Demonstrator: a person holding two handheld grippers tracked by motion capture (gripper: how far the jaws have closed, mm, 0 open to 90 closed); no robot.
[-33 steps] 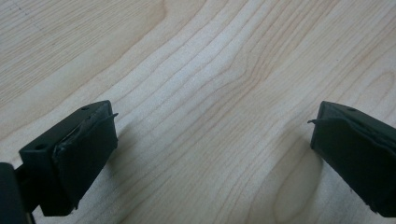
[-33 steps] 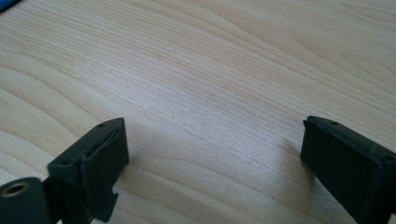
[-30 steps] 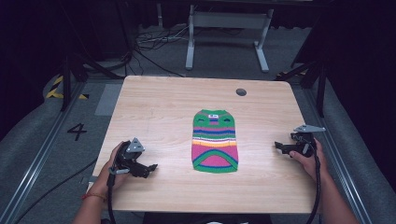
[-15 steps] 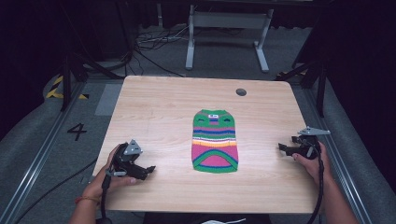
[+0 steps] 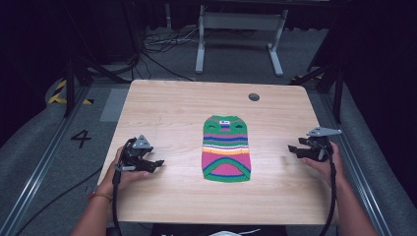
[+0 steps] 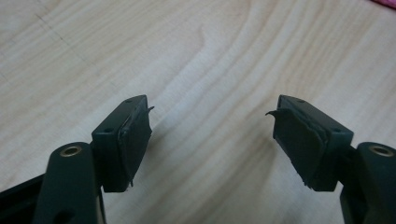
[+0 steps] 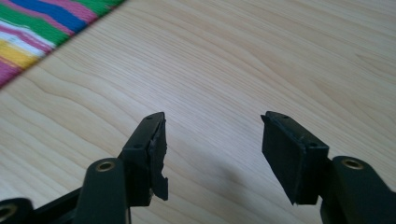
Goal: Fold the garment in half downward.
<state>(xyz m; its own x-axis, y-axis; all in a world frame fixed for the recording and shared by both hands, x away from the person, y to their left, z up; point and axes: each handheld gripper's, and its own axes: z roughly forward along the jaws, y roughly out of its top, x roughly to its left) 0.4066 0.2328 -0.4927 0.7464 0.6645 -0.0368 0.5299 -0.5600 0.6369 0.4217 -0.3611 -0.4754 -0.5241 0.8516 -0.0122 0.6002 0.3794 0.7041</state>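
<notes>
Resting wide open and empty near the bench's (image 5: pixel 162 105) side edges, left tongs (image 5: pixel 153 165) and right tongs (image 5: pixel 295 150) risk bunching the striped sweater (image 5: pixel 226 147) if either drags it.

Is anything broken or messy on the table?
The striped sweater lies flat and tidy in the middle of the table. The odd bit is on the tongs: the black pads of the left tongs look frayed and peeling at the edges, and a pad on the right tongs looks chipped.
</notes>
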